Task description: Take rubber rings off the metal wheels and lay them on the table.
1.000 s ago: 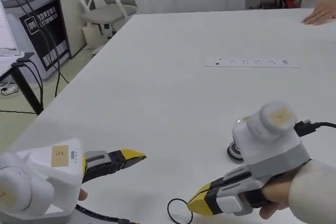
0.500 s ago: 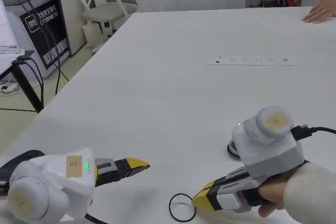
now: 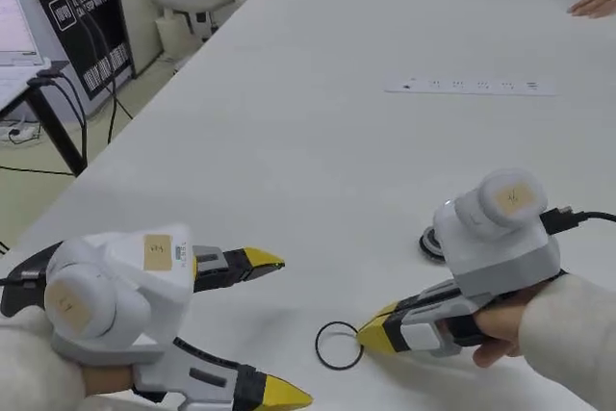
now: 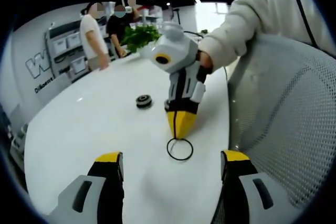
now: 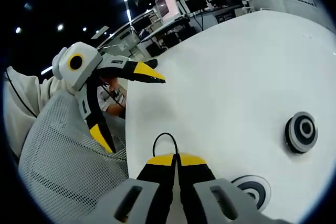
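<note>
One rubber ring (image 3: 339, 346) is seen lying flat on the white table (image 3: 318, 141), near its front edge, between the two tools. The right tool (image 3: 371, 337) is held low over the table with its jaws pressed together, and the ring's near edge is met by their yellow tips. In the right gripper view the loop comes out from under the closed tips, so it is judged to be pinched there, not yet let go. The left tool (image 4: 170, 157) is spread wide and nothing is held in it. It is pointed across at the ring and kept apart from it.

A metal wheel (image 5: 302, 131) is stood on the table beyond the right tool. A second wheel (image 5: 253, 186) is seen closer in, at the bottom of the right gripper view. A dark outer band is shown on the farther one (probably a ring left on it, though this cannot be settled).

The task is therefore judged partly done. One ring is off and down, its release is pending, and at least one wheel is likely left to be stripped.
</note>
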{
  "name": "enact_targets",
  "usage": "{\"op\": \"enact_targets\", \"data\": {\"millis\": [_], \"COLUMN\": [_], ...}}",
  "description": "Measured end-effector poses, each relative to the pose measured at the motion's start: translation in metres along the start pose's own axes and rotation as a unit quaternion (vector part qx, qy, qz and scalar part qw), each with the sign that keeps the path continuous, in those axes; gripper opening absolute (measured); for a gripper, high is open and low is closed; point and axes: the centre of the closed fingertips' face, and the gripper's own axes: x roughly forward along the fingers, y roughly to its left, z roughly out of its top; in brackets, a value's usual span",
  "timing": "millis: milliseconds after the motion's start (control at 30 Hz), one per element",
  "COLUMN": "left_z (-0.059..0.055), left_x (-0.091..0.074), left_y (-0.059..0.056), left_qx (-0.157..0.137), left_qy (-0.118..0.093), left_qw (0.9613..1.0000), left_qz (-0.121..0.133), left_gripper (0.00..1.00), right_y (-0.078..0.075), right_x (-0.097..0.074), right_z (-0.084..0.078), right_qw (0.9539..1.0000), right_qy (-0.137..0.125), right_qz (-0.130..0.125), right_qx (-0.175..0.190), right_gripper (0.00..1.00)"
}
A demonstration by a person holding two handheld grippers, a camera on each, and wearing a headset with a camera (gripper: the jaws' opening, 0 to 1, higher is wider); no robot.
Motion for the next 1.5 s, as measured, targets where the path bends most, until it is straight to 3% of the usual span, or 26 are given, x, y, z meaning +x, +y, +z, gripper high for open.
{"op": "enact_targets", "data": {"millis": [500, 933, 1167, 1333, 1500], "left_z": [0.009, 0.015, 0.020, 0.031, 0.041], "left_x": [0.012, 0.014, 0.014, 0.015, 0.019], "left_y": [0.004, 0.010, 0.014, 0.015, 0.018], "left_qx": [-0.002, -0.003, -0.008, -0.005, 0.002], "left_qy": [-0.014, -0.014, -0.017, -0.023, -0.029], "left_qw": [0.9997, 0.9997, 0.9997, 0.9995, 0.9993], "left_qz": [-0.021, -0.019, -0.015, -0.018, -0.023], "left_gripper": [0.77, 0.77, 0.77, 0.77, 0.77], "right_y": [-0.003, 0.010, 0.016, 0.020, 0.019], "right_x": [-0.006, -0.027, -0.051, -0.071, -0.095], "right_z": [0.002, 0.006, 0.015, 0.016, 0.020], "right_qw": [0.9998, 0.9972, 0.9928, 0.9881, 0.9850], "right_qy": [0.000, -0.012, -0.037, -0.060, -0.086], "right_qz": [-0.005, 0.000, 0.005, 0.012, -0.003], "right_qx": [-0.019, -0.074, -0.114, -0.141, -0.149], "right_gripper": [0.05, 0.26, 0.34, 0.40, 0.40]}}
